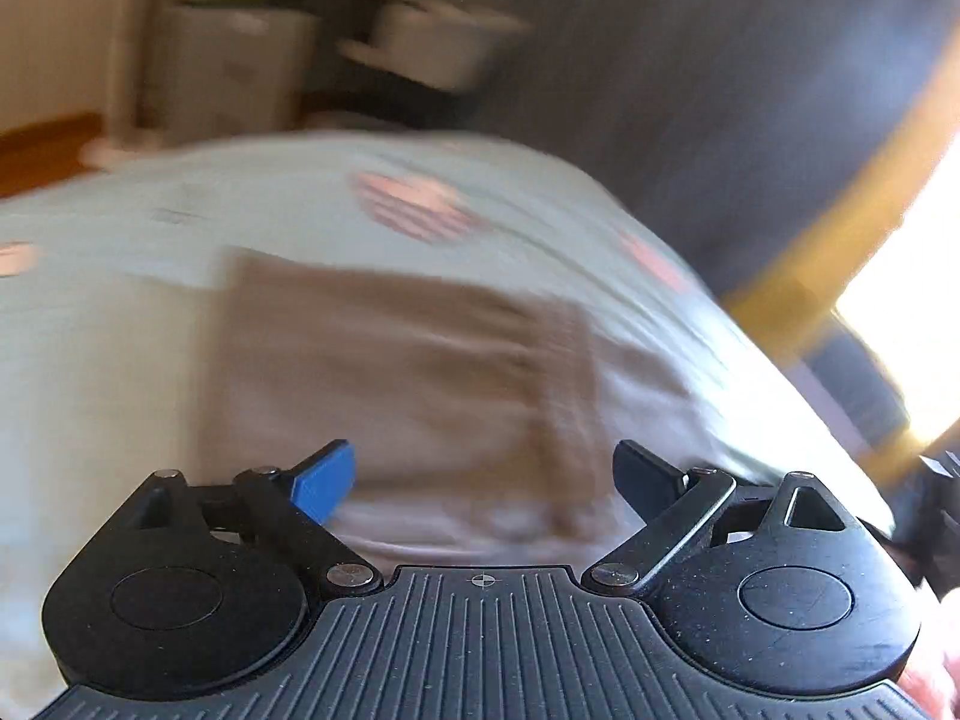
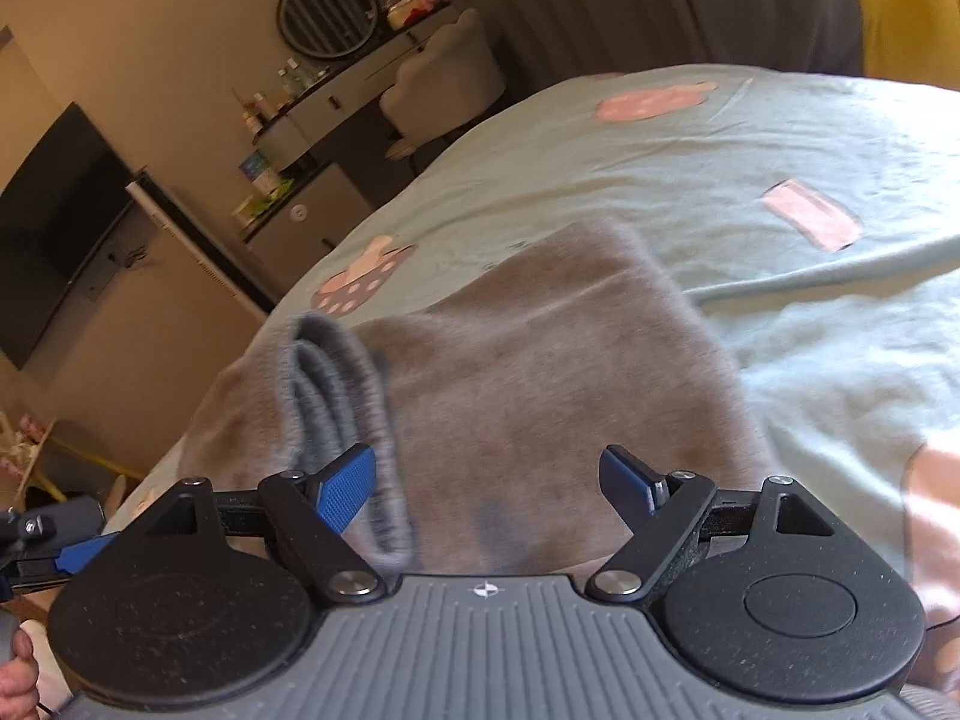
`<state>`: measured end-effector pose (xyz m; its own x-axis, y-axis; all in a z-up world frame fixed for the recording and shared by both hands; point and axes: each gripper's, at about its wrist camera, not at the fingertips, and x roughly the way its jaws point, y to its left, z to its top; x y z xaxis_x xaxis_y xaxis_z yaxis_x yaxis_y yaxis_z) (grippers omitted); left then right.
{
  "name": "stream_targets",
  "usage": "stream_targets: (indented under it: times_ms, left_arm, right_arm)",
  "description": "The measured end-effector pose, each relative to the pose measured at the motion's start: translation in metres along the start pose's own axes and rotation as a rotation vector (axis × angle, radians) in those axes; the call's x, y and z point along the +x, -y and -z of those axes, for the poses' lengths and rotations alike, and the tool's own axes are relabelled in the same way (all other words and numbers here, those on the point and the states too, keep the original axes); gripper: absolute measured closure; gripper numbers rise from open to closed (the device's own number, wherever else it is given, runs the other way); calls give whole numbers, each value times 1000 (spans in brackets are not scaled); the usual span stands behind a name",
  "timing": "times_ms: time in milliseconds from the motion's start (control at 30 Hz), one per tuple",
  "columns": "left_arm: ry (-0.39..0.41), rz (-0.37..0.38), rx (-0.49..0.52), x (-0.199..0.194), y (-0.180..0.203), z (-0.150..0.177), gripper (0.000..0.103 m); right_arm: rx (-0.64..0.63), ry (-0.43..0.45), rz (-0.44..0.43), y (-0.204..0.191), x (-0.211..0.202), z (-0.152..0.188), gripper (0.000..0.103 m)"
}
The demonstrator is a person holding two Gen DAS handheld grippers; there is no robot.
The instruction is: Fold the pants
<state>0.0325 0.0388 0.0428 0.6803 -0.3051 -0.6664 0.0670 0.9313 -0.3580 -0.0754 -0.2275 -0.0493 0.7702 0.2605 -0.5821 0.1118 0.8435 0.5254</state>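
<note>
The grey-brown pants point(image 2: 540, 372) lie folded in a compact stack on the bed, with the ribbed waistband point(image 2: 342, 396) showing along the left side. They also show, blurred, in the left wrist view point(image 1: 408, 372). My right gripper point(image 2: 489, 480) is open and empty just above the near edge of the pants. My left gripper point(image 1: 483, 480) is open and empty, also over the near edge of the pants. The left gripper shows at the left edge of the right wrist view point(image 2: 54, 546).
The bed has a pale green sheet point(image 2: 750, 138) with pink prints. A dresser with a round mirror point(image 2: 327, 15), a chair point(image 2: 444, 78) and a TV point(image 2: 54, 228) stand beyond the bed. A dark curtain point(image 1: 720, 90) and a bright window point(image 1: 912, 312) are at the right.
</note>
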Motion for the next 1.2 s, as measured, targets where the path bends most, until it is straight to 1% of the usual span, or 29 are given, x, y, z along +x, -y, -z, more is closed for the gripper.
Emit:
stream_targets:
  times_ms: [33, 67, 100, 167, 267, 300, 333, 367, 433, 467, 533, 600, 667, 733, 767, 800, 867, 900, 933, 967, 1000, 1067, 1100, 1133, 1167, 1200]
  left_arm:
    - [25, -70, -32, -3, -15, 1, 6]
    - [32, -137, -61, -5, -30, 3, 6]
    - [20, -188, -98, -4, -45, 5, 6]
    - [-2, -241, -183, -4, -68, 17, 6]
    - [0, -291, -300, 0, -98, 39, 6]
    - [-19, -288, -372, 4, -108, 43, 6]
    - [-27, -263, -430, 6, -118, 42, 6]
    - [-9, -244, -471, 8, -123, 40, 6]
    - [36, -265, -521, 4, -130, 40, 6]
    - [40, -276, -526, 5, -131, 38, 6]
    - [14, -287, -514, 11, -129, 38, 6]
    - [2, -274, -465, 12, -122, 37, 6]
    - [-9, -284, -418, 14, -116, 36, 6]
    - [-30, -289, -408, 15, -114, 37, 6]
    - [-35, -290, -416, 17, -114, 36, 6]
    - [-37, -287, -425, 17, -115, 36, 6]
    - [-44, -284, -436, 18, -115, 38, 6]
    - [-47, -281, -437, 18, -115, 39, 6]
    - [-48, -280, -436, 18, -115, 39, 6]
    - [-50, -281, -432, 16, -113, 40, 6]
    - [-54, -281, -429, 17, -113, 40, 6]
    - [-60, -287, -423, 17, -112, 41, 6]
    - [-63, -290, -420, 19, -112, 40, 6]
    - [-63, -293, -420, 20, -112, 40, 6]
    - [-59, -293, -420, 19, -112, 40, 6]
    - [-55, -290, -420, 18, -112, 41, 6]
  right_arm:
    - [1, -9, -17, -3, 2, 0, 21]
    - [7, -20, -33, -5, 5, 0, 21]
    - [18, -35, -49, -6, 9, -1, 21]
    - [57, -71, -85, -8, 16, -3, 21]
    - [136, -128, -155, -7, 28, -11, 20]
    - [159, -151, -179, -6, 33, -13, 18]
    - [179, -179, -206, -6, 38, -16, 17]
    - [196, -209, -235, -8, 44, -17, 17]
    - [212, -264, -264, -12, 58, -19, 16]
    - [205, -278, -259, -17, 65, -19, 16]
    - [183, -315, -244, -24, 79, -18, 16]
    - [183, -342, -257, -29, 93, -16, 16]
    - [189, -340, -271, -33, 101, -15, 16]
    - [192, -332, -276, -38, 107, -15, 25]
    - [181, -318, -277, -41, 107, -15, 43]
    - [183, -311, -285, -42, 107, -15, 49]
    - [166, -305, -290, -46, 106, -16, 50]
    - [149, -307, -284, -48, 107, -17, 49]
    - [147, -317, -279, -48, 110, -18, 46]
    - [169, -330, -287, -46, 113, -19, 38]
    - [199, -346, -301, -44, 117, -18, 34]
    - [229, -364, -305, -44, 125, -17, 35]
    - [227, -361, -298, -47, 126, -16, 43]
    - [203, -355, -287, -53, 124, -17, 47]
    - [149, -339, -266, -61, 120, -17, 55]
    - [86, -318, -247, -70, 114, -18, 57]
